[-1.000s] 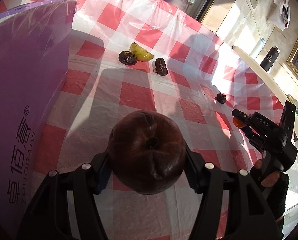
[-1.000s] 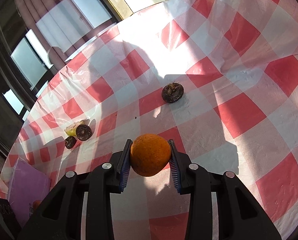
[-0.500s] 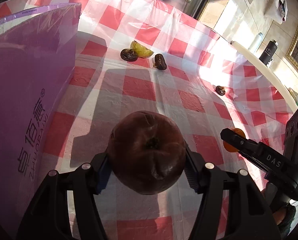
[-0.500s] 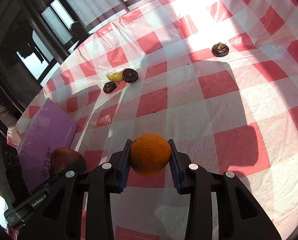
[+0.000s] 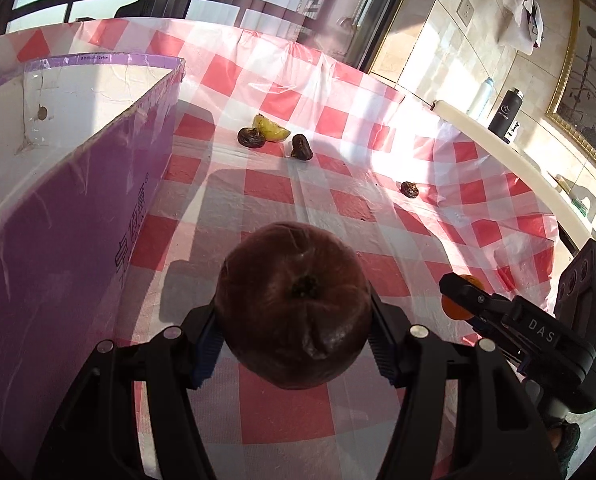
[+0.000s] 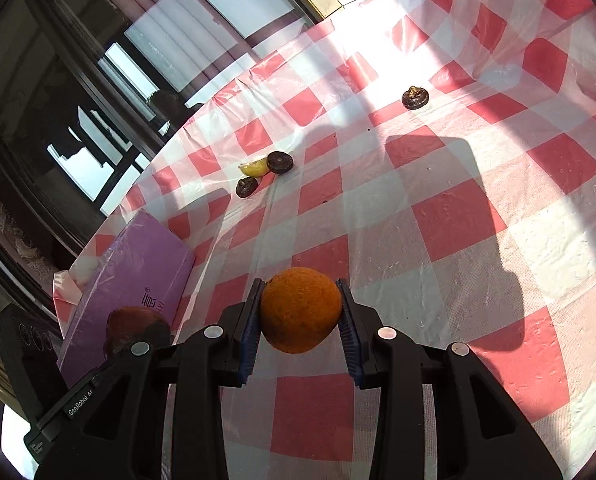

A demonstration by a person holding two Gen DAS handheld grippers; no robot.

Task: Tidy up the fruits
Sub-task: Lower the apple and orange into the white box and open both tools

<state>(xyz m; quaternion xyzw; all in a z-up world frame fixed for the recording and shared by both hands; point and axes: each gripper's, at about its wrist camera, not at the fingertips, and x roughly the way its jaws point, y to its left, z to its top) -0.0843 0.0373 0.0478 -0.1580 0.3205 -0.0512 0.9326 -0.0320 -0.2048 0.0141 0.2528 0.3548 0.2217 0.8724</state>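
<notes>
My left gripper (image 5: 294, 344) is shut on a large dark brown-red fruit (image 5: 294, 304), held above the checked tablecloth beside the purple box (image 5: 58, 216). My right gripper (image 6: 300, 320) is shut on an orange (image 6: 301, 309), held above the cloth. In the left wrist view the right gripper (image 5: 462, 300) and the orange (image 5: 452, 308) show at the right. In the right wrist view the left gripper's dark fruit (image 6: 132, 322) shows at lower left, in front of the purple box (image 6: 138, 268). A yellow fruit wedge (image 5: 272, 130) and two small dark fruits (image 5: 251, 137) (image 5: 301, 147) lie far ahead.
Another small dark fruit (image 5: 409, 189) lies alone to the right; it also shows in the right wrist view (image 6: 415, 98). The box's open white inside (image 5: 70, 108) shows at left. The table edge (image 5: 510, 160) runs along the right, with bottles (image 5: 506, 114) beyond.
Both grippers have risen and tilted back with their fruits. The right gripper moved closer to the left one. The box's open top has come into the left wrist view.
</notes>
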